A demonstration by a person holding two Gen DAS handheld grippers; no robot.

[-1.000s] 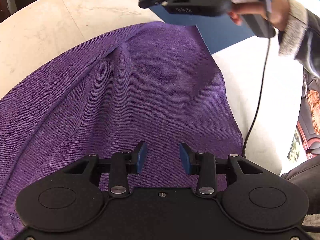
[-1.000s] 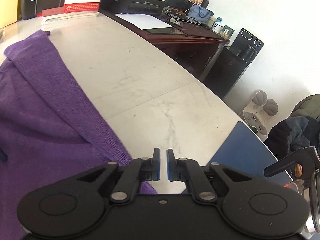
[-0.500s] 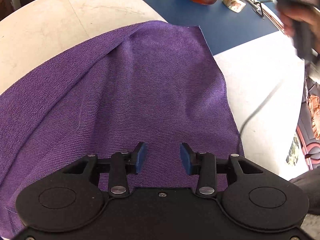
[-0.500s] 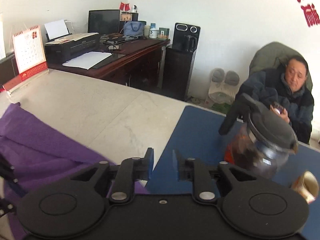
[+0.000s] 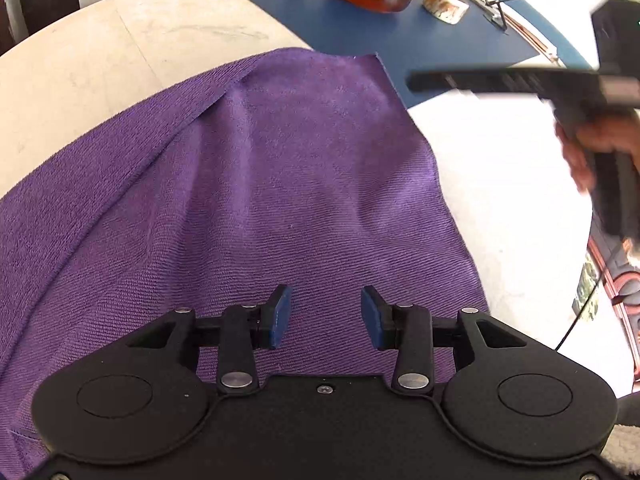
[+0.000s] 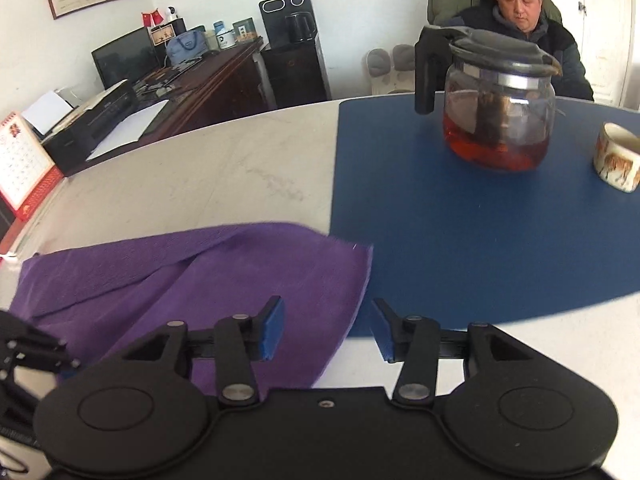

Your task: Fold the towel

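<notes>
Towel (image 5: 256, 184) lies purple on our pale table (image 5: 120, 60), one layer already folded over, its far corner on the blue mat (image 6: 460, 240). More folds remain, we judge. Our left gripper (image 5: 326, 316) hovers above it, jaws apart and empty; our right gripper (image 6: 328, 330) is opening over the right edge, gripping nothing.

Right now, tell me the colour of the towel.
Purple, plain with no pattern; the towel shows best in the left wrist view.

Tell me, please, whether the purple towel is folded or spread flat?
Folded at least once: the purple towel has an upper layer whose edge runs diagonally over a lower layer.
</notes>
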